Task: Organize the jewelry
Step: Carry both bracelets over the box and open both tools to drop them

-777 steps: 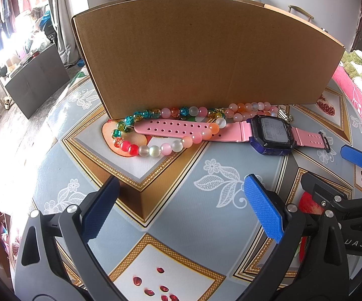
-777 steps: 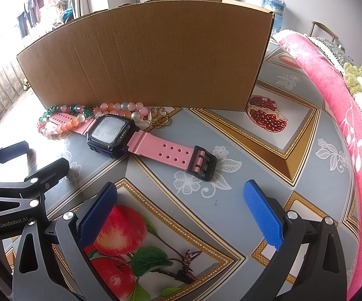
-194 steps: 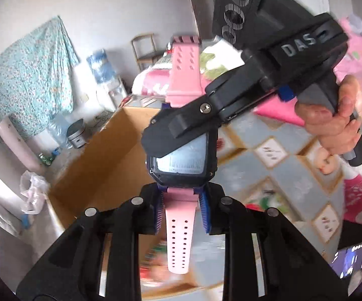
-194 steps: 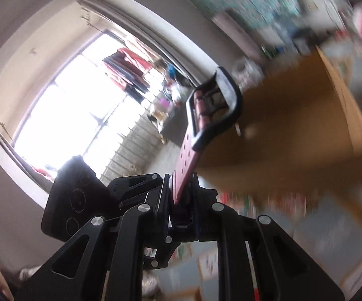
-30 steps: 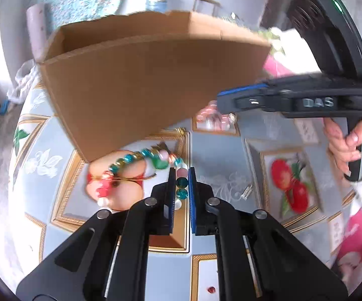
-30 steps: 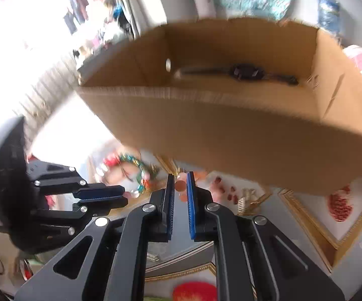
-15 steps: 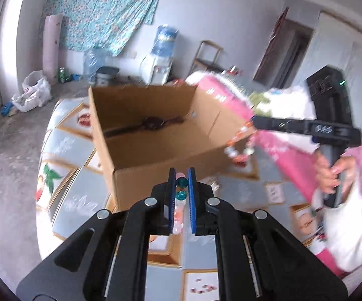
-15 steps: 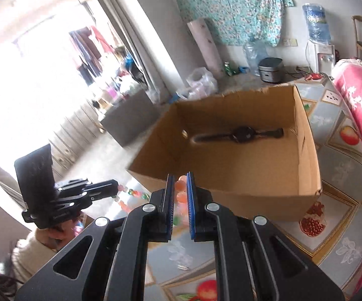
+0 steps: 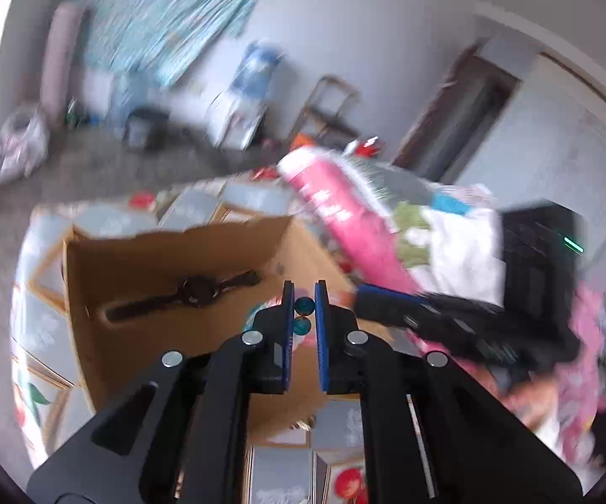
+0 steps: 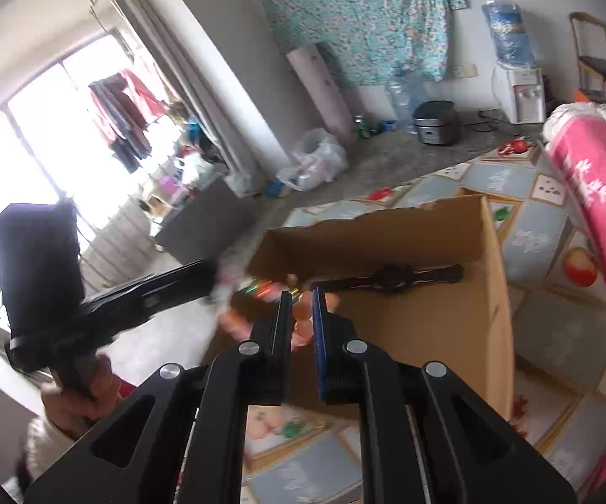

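An open brown corrugated cardboard box [image 10: 450, 319] with a ragged, torn top edge stands on a table under a glossy oilcloth [image 10: 551, 227] of grey-blue panels, gold borders and printed fruit. On the box's bare floor lies a dark wristwatch [image 10: 391, 278], its round-cornered case in the middle and its strap stretched flat to both sides; the left wrist view shows it too, blurred. The left gripper [image 9: 303, 306], black plastic arms with silver bolts and flat blue pads, is nearly pressed together and pinches a strand of round glassy beads [image 9: 304, 305]: two teal ones sit in the narrow slot between the pads, above the near wall of the box. The right gripper [image 10: 301, 308], of the same build, is likewise almost closed and pinches smooth orange-pink beads of the same strand, which runs off to the left as a blurred streak of pink, green and red toward the other gripper's tips, over the box's near left corner. In the right wrist view a hand [image 10: 80, 395] with a white cuff grips the left tool's handle. Beside the table lies a rolled pink quilt [image 10: 597, 193] with white characters too smeared to read. On the wall hangs a teal floral cloth [image 10: 357, 12]; a water dispenser [image 10: 513, 67] with a blue bottle stands against the wall beside it. No brand lettering is legible on either tool.
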A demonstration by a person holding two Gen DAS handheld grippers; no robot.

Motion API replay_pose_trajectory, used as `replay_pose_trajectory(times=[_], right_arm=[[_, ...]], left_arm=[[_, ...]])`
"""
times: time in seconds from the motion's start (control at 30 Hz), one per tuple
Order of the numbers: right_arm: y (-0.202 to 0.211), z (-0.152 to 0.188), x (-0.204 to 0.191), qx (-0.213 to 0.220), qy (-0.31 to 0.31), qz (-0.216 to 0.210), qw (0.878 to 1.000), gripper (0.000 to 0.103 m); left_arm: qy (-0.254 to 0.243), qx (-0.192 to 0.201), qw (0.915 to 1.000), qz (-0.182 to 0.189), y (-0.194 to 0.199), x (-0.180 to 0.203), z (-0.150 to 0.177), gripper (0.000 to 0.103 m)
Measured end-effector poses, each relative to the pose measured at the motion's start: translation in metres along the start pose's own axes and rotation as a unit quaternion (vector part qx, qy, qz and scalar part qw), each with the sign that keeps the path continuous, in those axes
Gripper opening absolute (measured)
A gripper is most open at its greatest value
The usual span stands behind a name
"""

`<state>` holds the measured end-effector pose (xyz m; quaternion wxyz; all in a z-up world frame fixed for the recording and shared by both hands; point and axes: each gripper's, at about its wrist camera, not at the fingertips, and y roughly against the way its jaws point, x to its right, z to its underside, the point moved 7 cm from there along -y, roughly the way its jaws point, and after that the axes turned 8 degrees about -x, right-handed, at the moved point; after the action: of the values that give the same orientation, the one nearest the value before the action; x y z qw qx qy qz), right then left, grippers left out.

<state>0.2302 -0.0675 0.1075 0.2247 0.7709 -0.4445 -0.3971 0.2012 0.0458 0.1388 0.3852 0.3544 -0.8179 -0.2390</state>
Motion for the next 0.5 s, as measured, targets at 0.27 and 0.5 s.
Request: replay_pose_trajectory(times=[0.27, 0.5], right_arm=[[-0.042, -0.004, 0.025, -0.038, -0.007, 0.073, 0.997, 0.01], [-0.078, -0.014, 0.024, -0.086, 0.007, 0.112, 0.99, 0.01]], left_arm=[[0.081, -0.15, 0.972, -0.162, -0.096, -0.086, 0.018, 0.009], [0.047, -0.161, 0.9412, -0.293, -0.076, -0.125, 0.026, 0.021]])
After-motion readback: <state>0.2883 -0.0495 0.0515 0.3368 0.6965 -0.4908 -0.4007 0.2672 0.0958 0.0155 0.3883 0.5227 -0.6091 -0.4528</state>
